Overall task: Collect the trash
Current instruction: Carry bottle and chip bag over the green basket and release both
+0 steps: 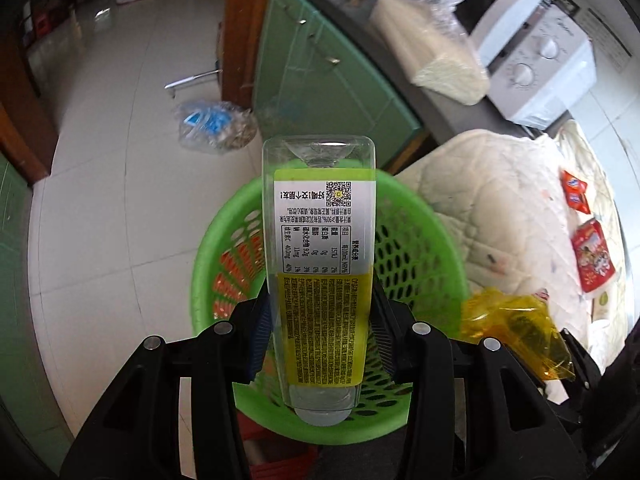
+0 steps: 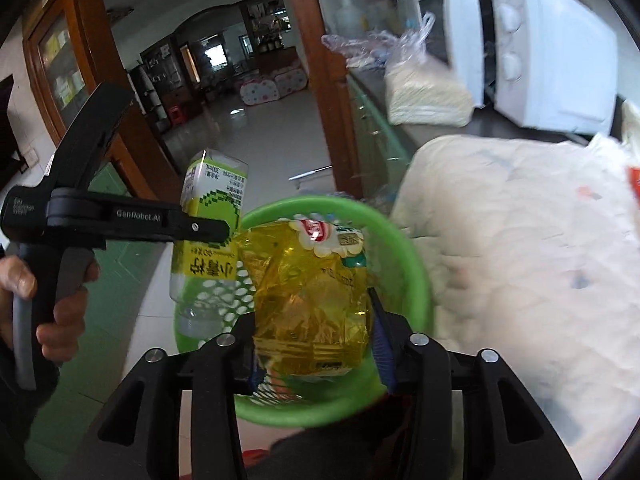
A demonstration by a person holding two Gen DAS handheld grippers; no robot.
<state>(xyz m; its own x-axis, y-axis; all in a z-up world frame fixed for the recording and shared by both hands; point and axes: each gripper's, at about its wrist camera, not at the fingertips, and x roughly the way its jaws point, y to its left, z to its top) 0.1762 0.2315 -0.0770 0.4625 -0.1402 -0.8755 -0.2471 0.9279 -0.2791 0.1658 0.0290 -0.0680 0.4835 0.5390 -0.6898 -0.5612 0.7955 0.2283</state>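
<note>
A clear plastic bottle (image 1: 320, 264) with a yellow-green label is clamped upside down between the pads of my left gripper (image 1: 322, 308), directly over a green mesh basket (image 1: 200, 272). In the right wrist view, my right gripper (image 2: 314, 320) is shut on a crumpled yellow wrapper (image 2: 312, 292) above the same basket (image 2: 420, 280). To its left a hand holds the left gripper (image 2: 216, 232) with the bottle (image 2: 212, 204). The wrapper (image 1: 516, 332) also shows at the right of the left wrist view.
A white quilted cover (image 1: 500, 208) beside the basket carries red snack packets (image 1: 592, 256). Behind it a grey counter holds a white microwave (image 1: 532, 60) and a bagged cream bundle (image 1: 436, 52). Green cabinets (image 1: 320, 72) and a crumpled plastic bag (image 1: 216, 124) are on the tiled floor.
</note>
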